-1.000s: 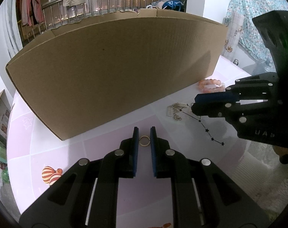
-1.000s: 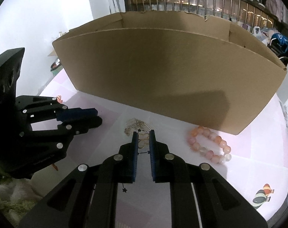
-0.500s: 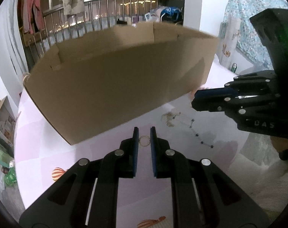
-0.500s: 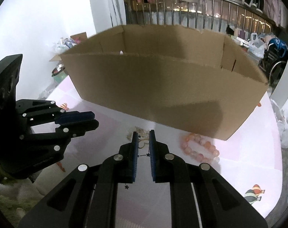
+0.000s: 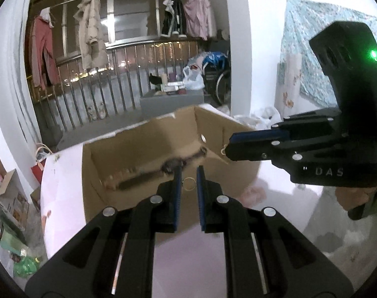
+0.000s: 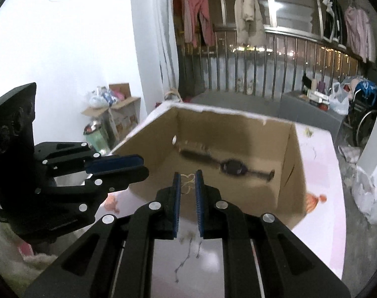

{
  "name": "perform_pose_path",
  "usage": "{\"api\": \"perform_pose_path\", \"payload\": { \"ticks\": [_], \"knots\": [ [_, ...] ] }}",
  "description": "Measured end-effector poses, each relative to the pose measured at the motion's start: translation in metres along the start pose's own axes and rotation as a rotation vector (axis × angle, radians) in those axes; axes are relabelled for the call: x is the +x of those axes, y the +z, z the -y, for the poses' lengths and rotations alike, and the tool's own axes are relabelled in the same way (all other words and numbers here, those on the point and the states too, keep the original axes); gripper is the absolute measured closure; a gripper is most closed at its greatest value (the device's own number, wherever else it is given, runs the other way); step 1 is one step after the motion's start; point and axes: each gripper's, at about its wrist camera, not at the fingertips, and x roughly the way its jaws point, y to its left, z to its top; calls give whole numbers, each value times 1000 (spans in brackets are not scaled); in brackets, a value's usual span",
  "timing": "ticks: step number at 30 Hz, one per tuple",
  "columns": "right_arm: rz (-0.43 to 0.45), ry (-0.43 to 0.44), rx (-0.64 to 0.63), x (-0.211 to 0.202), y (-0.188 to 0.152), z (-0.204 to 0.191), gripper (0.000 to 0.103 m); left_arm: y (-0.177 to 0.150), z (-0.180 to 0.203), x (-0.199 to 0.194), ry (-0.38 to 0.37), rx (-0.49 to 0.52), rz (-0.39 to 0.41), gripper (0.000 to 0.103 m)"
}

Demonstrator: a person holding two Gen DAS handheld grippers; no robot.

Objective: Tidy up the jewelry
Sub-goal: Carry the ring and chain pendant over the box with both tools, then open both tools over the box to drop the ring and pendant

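- A big brown cardboard box [image 5: 128,164] with flat, dull walls and torn white edges sits open on a smooth pale pink table [image 6: 320,173].
- Inside the box lies a dark wristwatch [image 6: 231,167] with a round face and a long thin strap, stretched flat on the box floor.
- The left gripper [image 5: 188,182] is black hard plastic with ribbed blue pads [image 5: 177,188]. Its two fingers are close together, pinching a small thin gold ring [image 5: 189,183] by its sides. The ring hangs in the air in front of the box, above the table.
- The right gripper [image 6: 188,182] looks the same, black with blue pads [image 6: 198,198]. Its fingers are also nearly together, clamped on a thin gold chain piece [image 6: 187,182] with curly loops.
- In the left wrist view a small gold loop [image 5: 223,151] of that piece peeks out from the tip of the right gripper, up by the box rim.
- A thin dark chain necklace [image 6: 188,255] with tiny shapes on it lies on the table below the right gripper; it is blurry.
- A soft pink blur on the table near the box corner looks like a round pink bead bracelet [image 5: 250,195].
- Behind the table are shiny metal railings [image 6: 263,62] with coats and jackets hung above them.
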Motion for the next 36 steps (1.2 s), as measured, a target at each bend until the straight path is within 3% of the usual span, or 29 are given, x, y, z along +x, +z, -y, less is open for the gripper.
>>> {"api": "perform_pose_path", "payload": {
  "ticks": [4, 8, 15, 18, 21, 25, 36],
  "knots": [
    [-19, -21, 19, 21, 16, 16, 91, 14, -16, 33, 12, -37, -75, 92],
    [-120, -13, 81, 62, 20, 38, 91, 17, -32, 75, 60, -71, -196, 92],
    [-244, -11, 128, 110, 16, 53, 91, 11, -56, 109, 100, -114, -309, 92],
    [-267, -7, 141, 117, 15, 54, 90, 9, -59, 112, 110, -117, -315, 92],
    [-263, -11, 144, 118, 15, 55, 90, 9, -60, 114, 121, -120, -316, 79],
    [-242, -13, 153, 112, 17, 59, 84, 7, -62, 113, 136, -118, -311, 73],
    [-169, -27, 184, 86, 25, 70, 80, 8, -69, 92, 146, -138, -248, 72]
  ]
}}
